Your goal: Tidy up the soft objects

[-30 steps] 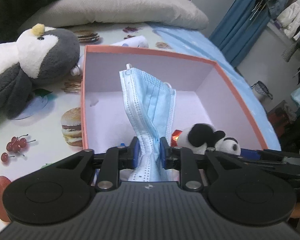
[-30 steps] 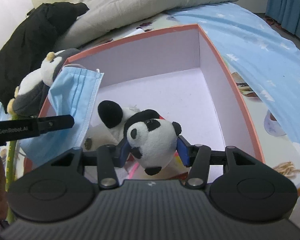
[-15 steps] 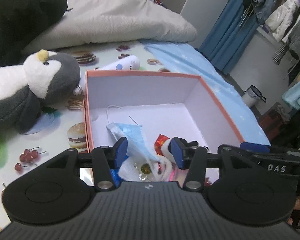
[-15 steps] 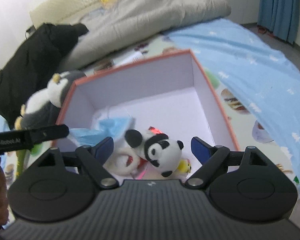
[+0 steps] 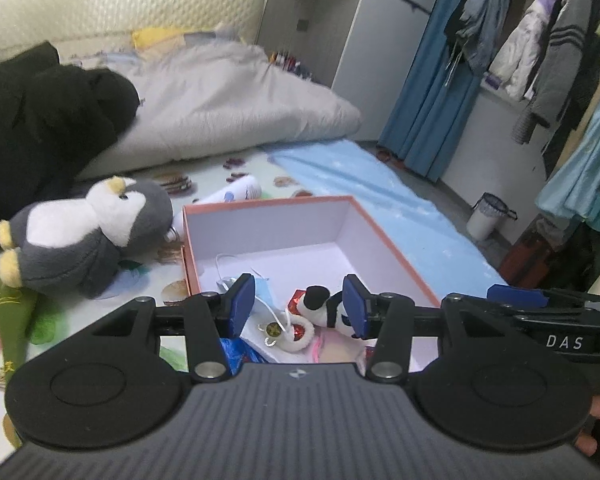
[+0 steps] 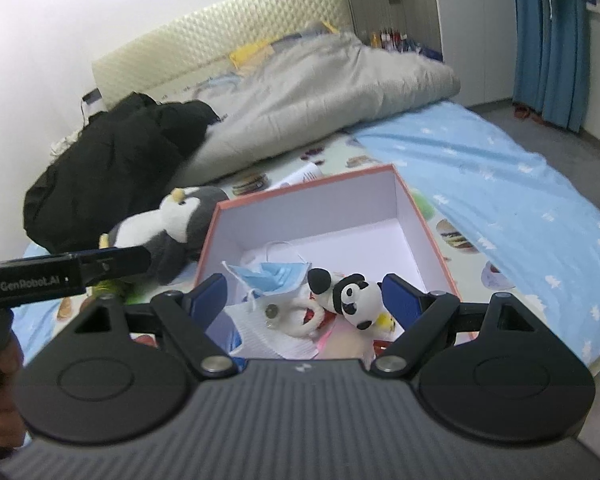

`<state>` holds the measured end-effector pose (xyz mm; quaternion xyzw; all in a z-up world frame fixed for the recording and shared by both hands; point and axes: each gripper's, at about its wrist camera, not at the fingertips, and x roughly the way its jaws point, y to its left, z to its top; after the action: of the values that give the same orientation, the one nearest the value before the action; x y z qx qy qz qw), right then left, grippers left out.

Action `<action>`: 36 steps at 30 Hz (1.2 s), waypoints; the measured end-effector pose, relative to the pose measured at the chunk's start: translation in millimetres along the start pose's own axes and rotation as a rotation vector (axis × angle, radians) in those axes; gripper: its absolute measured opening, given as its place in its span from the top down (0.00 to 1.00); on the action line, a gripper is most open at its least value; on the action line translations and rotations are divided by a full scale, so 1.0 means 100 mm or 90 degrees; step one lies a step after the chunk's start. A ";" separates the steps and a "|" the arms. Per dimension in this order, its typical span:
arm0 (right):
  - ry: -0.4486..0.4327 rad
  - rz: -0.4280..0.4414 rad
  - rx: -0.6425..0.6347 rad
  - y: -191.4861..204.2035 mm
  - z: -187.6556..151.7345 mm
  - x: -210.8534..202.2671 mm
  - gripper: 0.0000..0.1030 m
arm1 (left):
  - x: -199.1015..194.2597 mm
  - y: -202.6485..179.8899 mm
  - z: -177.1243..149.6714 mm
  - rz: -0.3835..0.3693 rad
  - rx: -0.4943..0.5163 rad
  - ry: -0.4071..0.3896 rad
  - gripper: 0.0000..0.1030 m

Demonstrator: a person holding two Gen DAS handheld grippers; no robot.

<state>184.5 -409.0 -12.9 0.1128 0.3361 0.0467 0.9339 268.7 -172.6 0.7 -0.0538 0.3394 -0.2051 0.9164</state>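
An orange-rimmed box (image 5: 384, 236) (image 6: 424, 224) with a white inside stands on the printed mat. In its near end lie a blue face mask (image 6: 274, 276) (image 5: 262, 286), a small panda plush (image 6: 354, 298) (image 5: 326, 308) and other small soft items. My left gripper (image 5: 298, 308) hovers above the box's near end, open and holding nothing. My right gripper (image 6: 304, 300) is open wide, well above the panda and the mask. A grey and white penguin plush (image 5: 92, 232) (image 6: 172, 224) lies on the mat left of the box.
A black jacket (image 5: 40, 128) and a grey duvet (image 5: 236, 108) lie at the back. A white tube (image 5: 236, 192) rests behind the box. A light blue sheet (image 6: 500, 184) covers the right side. Clothes hang at the far right, above a small bin (image 5: 488, 216).
Both grippers let go: the mask and the panda dropped into the box. Both jaws opened, and both hands rose and drew back, so the box looks smaller.
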 end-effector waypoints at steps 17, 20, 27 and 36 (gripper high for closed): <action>-0.060 -0.023 0.010 0.23 -0.63 -0.94 0.16 | -1.31 -0.27 -0.67 0.008 0.009 -0.061 0.47; -0.065 -0.029 -0.011 0.26 -0.74 -1.00 0.16 | -1.40 -0.30 -0.78 0.015 0.005 -0.061 0.45; -0.068 -0.018 -0.021 0.26 -0.94 -1.06 0.16 | -1.47 -0.36 -1.03 0.026 0.008 -0.056 0.41; -0.074 -0.016 -0.026 0.26 -0.97 -1.07 0.16 | -1.47 -0.28 -1.12 0.046 -0.003 -0.044 0.41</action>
<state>40.1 -383.5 -12.9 0.0925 0.2813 0.0354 0.9545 86.8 -132.5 10.3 -0.0506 0.3098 -0.1689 0.9343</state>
